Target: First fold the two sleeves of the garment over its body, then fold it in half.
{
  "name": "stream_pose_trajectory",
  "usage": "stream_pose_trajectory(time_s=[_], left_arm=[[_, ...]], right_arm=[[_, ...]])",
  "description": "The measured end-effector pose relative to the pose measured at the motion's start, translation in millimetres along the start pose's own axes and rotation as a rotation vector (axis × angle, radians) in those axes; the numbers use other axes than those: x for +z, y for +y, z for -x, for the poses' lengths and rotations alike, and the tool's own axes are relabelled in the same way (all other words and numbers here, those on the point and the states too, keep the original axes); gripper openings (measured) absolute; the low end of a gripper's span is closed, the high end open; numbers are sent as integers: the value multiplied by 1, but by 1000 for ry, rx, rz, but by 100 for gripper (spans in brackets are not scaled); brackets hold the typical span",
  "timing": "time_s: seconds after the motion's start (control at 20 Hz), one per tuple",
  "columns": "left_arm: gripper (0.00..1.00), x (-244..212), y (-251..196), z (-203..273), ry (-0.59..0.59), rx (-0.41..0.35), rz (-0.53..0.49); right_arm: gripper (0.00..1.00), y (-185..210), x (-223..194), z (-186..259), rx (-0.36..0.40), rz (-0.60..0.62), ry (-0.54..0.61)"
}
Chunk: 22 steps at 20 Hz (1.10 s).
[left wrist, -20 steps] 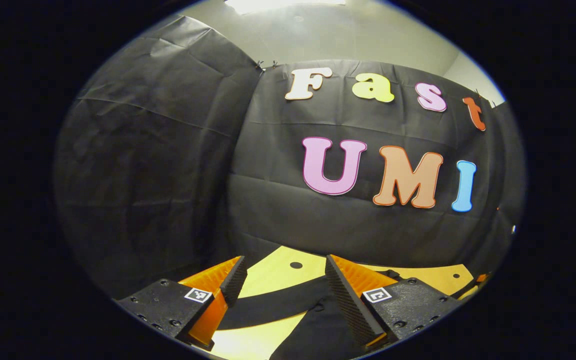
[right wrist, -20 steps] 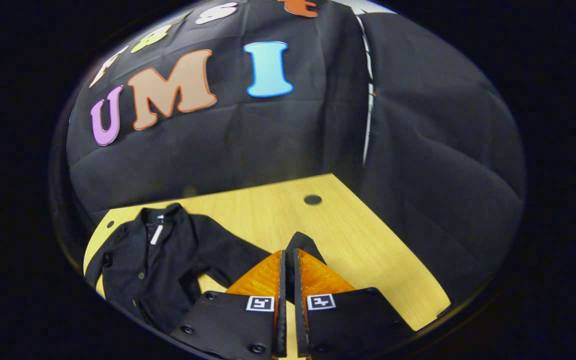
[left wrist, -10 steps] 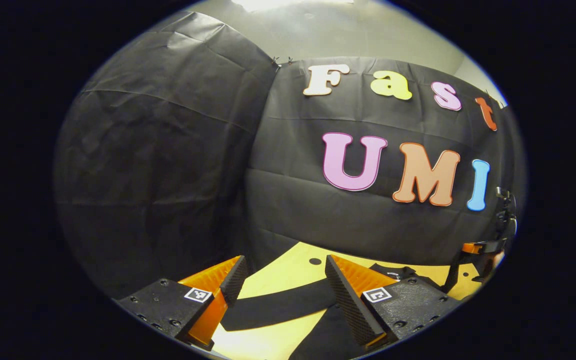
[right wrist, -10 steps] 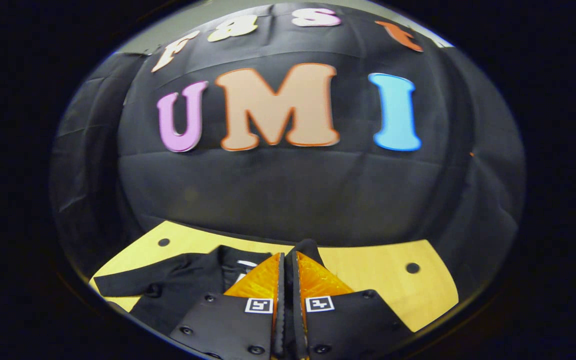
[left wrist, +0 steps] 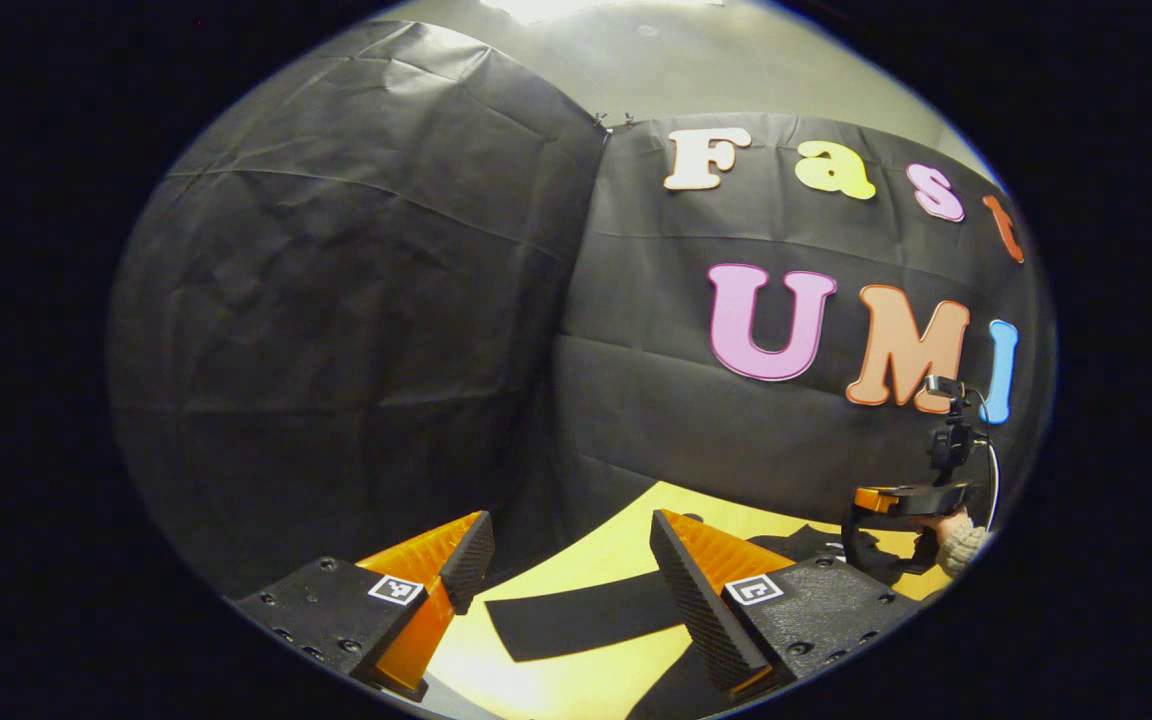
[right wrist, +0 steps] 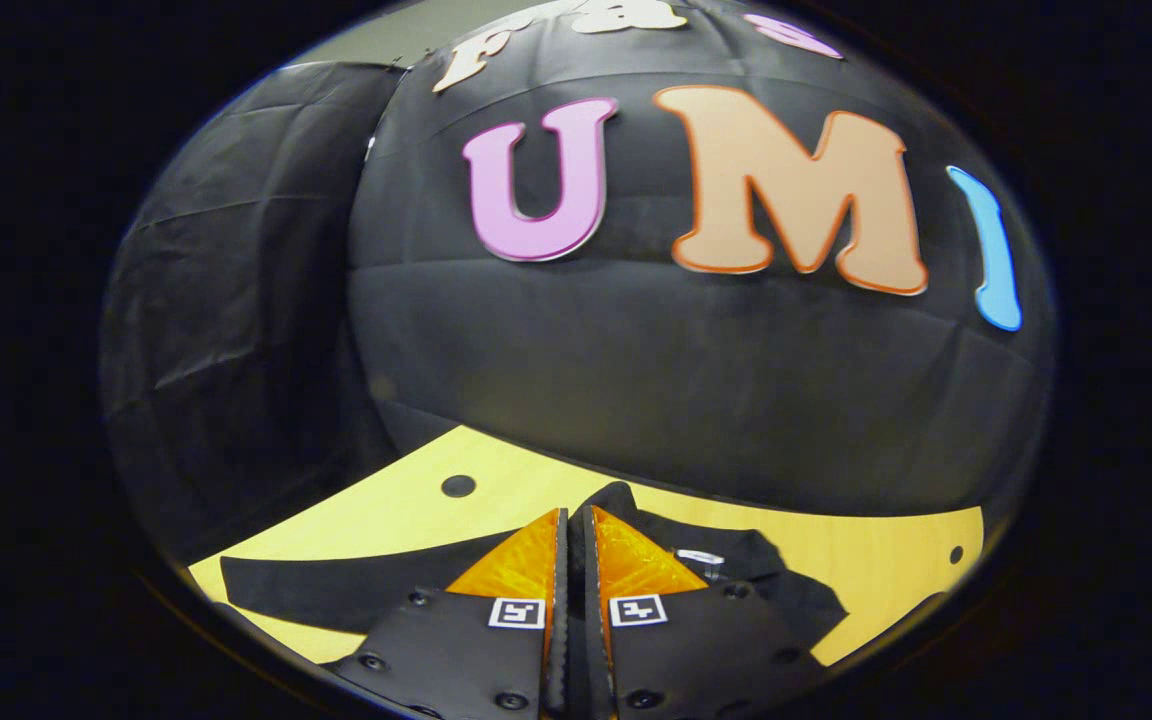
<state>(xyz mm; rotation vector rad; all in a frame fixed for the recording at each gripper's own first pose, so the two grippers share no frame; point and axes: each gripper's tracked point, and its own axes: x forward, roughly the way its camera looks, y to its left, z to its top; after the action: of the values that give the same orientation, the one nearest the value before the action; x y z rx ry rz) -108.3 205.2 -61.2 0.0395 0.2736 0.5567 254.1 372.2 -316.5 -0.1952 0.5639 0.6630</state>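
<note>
Left fingers: the left gripper (left wrist: 564, 580) is sitting wide open at the bottom of the left gripper view, nothing between the pads.
Right fingers: the right gripper (right wrist: 569, 560) is pinching tight on a bit of black sleeve cloth (right wrist: 608, 496) poking up just past the tips.
Garment: the black garment (right wrist: 736, 570) is lying on the wooden table (right wrist: 406, 510), other sleeve (left wrist: 586, 618) stretching flat across the lower middle of the left gripper view.
Far right edge: a hand (left wrist: 958, 532) is holding the other gripper over the garment.

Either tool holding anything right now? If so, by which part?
The right tool is shut on the black jacket, pinching the end of one sleeve. The left tool is open and holds nothing; the other sleeve lies flat below it.
</note>
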Motion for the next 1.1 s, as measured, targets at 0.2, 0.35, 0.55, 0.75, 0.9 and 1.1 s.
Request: stream_pose_trajectory(time_s=[0.2,0.35,0.55,0.75,0.9,1.1], left_arm=[[92,-10,22,6,28,50,-8],[93,-18,31,8,45,73,-10],[92,-31,36,7,61,81,2],[93,-46,32,-2,80,70,4],[93,-58,23,-14,85,46,-19],[92,-89,10,-32,128,19,-72]], right_arm=[[8,35,-31,-28,56,51,64],[19,56,-40,-36,108,58,80],[97,61,-54,-42,112,9,134],[98,37,-43,-34,79,-34,125],[98,17,-29,-17,49,-63,80],[98,-23,-17,26,-20,-87,10]])
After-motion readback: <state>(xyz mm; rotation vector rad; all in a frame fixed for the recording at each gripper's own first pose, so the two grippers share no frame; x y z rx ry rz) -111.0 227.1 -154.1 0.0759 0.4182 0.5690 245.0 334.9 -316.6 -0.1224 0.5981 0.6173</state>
